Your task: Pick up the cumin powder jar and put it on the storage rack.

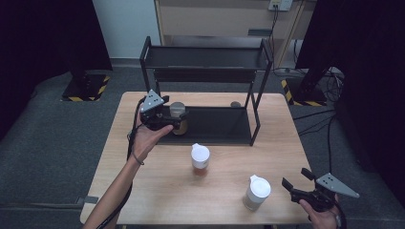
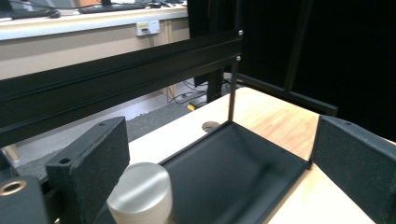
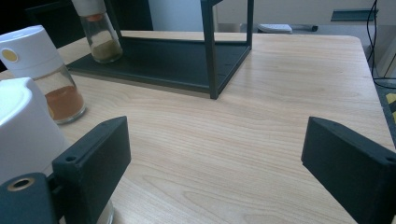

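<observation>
The black two-tier rack (image 1: 205, 95) stands at the far side of the wooden table (image 1: 157, 191), and everything else can be placed against it. On the left end of the rack's lower shelf (image 2: 233, 163) stands a spice jar with a silver lid (image 1: 177, 117), upright, with greenish-brown powder in its glass body as the right gripper view shows. The left gripper (image 1: 165, 117) hovers at that same left end of the rack, held in the person's left hand (image 1: 148, 138); its jaws stand wide apart, and in the left gripper view the silver lid sits low beside the left jaw, in the gap but with neither pad pressing on it. In front of the rack, just off its lower shelf toward the person, a jar with a white cap and orange-red powder (image 1: 200, 160) stands upright on the table. Farther from the rack, toward the near right corner, stands a second white-capped jar (image 1: 257, 192). The right gripper (image 1: 298, 183) rests well in front of the rack's right end, just beside that second jar, its jaws spread wide and holding nothing.
</observation>
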A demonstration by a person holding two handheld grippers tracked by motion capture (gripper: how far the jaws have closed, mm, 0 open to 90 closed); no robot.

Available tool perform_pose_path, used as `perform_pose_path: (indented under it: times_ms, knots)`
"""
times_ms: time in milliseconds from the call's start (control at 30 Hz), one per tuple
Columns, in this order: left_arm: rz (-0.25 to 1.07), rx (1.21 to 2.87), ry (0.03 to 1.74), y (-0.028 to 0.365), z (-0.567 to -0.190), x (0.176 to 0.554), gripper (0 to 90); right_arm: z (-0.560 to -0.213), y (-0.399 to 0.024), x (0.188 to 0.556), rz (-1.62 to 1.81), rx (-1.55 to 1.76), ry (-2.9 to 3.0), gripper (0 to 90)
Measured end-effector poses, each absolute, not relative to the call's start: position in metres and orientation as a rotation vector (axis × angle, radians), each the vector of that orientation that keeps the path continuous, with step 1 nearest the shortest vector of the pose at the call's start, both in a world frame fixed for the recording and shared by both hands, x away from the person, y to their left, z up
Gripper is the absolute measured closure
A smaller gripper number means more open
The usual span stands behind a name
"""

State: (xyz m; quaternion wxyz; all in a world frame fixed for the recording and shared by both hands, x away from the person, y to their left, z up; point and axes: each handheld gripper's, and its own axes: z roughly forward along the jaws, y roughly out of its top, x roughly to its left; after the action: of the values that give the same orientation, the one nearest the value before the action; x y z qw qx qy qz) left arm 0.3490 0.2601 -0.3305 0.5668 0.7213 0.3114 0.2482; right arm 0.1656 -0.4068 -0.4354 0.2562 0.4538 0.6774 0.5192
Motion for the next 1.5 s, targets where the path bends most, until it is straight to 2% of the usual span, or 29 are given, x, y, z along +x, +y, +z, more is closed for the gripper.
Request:
perform_pose_path:
  times_ms: [333, 600, 1500]
  knots:
    - [0.499, 1.743, 0.669, 0.272, -0.323, 0.334, 2.8, -0.435, -0.406, 0.166, 1.405, 1.230, 1.841, 8.5]
    - [0.496, 1.725, 0.664, 0.286, -0.327, 0.314, 2.8, -0.435, -0.406, 0.166, 1.404, 1.232, 1.840, 8.5]
    - [0.531, 1.682, 0.722, 0.320, -0.386, 0.246, 3.0, -0.435, -0.405, 0.166, 1.396, 1.236, 1.840, 8.6]
